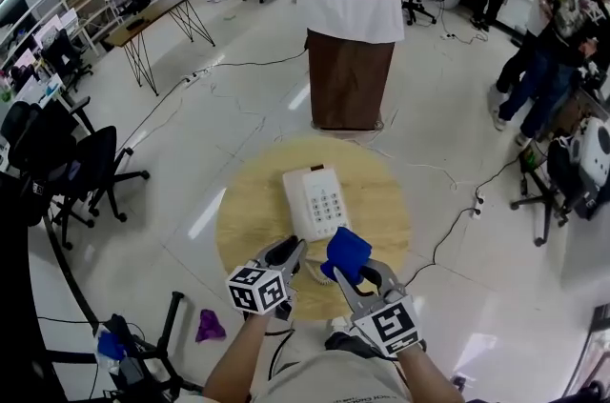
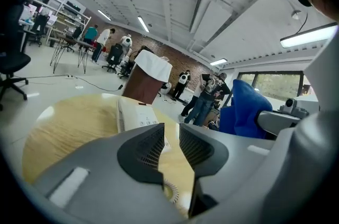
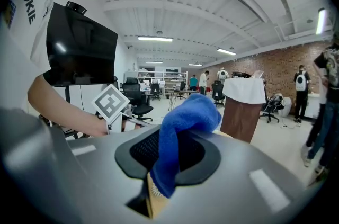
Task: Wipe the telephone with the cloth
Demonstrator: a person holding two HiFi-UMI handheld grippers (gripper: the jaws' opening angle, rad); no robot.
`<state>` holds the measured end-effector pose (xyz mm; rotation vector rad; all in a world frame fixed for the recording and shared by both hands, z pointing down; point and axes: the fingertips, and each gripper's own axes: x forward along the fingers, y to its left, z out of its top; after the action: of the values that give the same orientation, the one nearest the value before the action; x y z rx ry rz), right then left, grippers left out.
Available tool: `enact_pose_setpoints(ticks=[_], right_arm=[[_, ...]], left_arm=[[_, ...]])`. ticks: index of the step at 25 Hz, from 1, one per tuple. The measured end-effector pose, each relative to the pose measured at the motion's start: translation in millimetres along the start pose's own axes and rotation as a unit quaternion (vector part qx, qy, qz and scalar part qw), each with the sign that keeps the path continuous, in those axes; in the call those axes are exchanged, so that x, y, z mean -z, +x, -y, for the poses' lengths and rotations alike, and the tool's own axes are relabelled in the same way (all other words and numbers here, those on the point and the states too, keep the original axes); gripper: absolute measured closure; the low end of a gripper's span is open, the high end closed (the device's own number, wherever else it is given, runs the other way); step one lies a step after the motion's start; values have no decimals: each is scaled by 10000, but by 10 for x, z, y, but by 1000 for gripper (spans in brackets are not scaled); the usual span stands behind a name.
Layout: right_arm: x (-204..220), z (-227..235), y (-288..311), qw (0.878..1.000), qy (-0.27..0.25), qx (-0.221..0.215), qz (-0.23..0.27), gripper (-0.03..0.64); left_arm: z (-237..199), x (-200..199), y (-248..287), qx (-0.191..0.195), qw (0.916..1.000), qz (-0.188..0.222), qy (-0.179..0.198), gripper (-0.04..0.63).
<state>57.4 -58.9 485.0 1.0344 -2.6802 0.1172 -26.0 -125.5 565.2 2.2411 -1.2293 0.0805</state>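
A white telephone [image 1: 315, 201] sits on a round wooden table [image 1: 246, 222] as a person holds two grippers at its near edge. The right gripper [image 1: 357, 273] is clamped on a blue cloth [image 1: 345, 253] just beside the phone. The left gripper [image 1: 286, 251] hovers with its jaws slightly parted, holding nothing.

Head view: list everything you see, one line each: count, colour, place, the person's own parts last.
table: one, pale wood, round, mid-floor
telephone: one, white, on the table
stand: one, brown, white drape, beyond the table
rag: one, purple, floor left of table
cloth: one, blue, gripped by the right tool
left tool: one, grey, open and empty, near table edge
right tool: one, grey, shut on the cloth
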Motion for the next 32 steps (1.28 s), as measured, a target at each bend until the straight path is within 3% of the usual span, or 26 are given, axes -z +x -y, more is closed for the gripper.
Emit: enact_pose_setpoints(ticks=[5, 8, 14, 23, 27, 32], right_arm=[[75, 156, 120, 9999, 9, -76, -155, 554], [174, 252, 171, 9996, 61, -106, -266, 554], [264, 424, 254, 9991, 95, -142, -400, 554], [388, 659, 338, 9982, 101, -206, -547, 554], [416, 700, 376, 9980, 101, -244, -572, 554], [424, 723, 406, 9971, 160, -274, -685, 554]], left_arm=[[-373, 106, 296, 138, 9987, -282, -411, 479], [-619, 146, 438, 166, 9961, -313, -809, 444], [-932, 223, 684, 260, 9913, -429, -1216, 407], [-1026, 306, 933, 943, 9789, -785, -1632, 408], [-1012, 308, 973, 1309, 9664, -842, -2045, 440], [-1028, 308, 975, 1445, 9584, -820, -2321, 491]])
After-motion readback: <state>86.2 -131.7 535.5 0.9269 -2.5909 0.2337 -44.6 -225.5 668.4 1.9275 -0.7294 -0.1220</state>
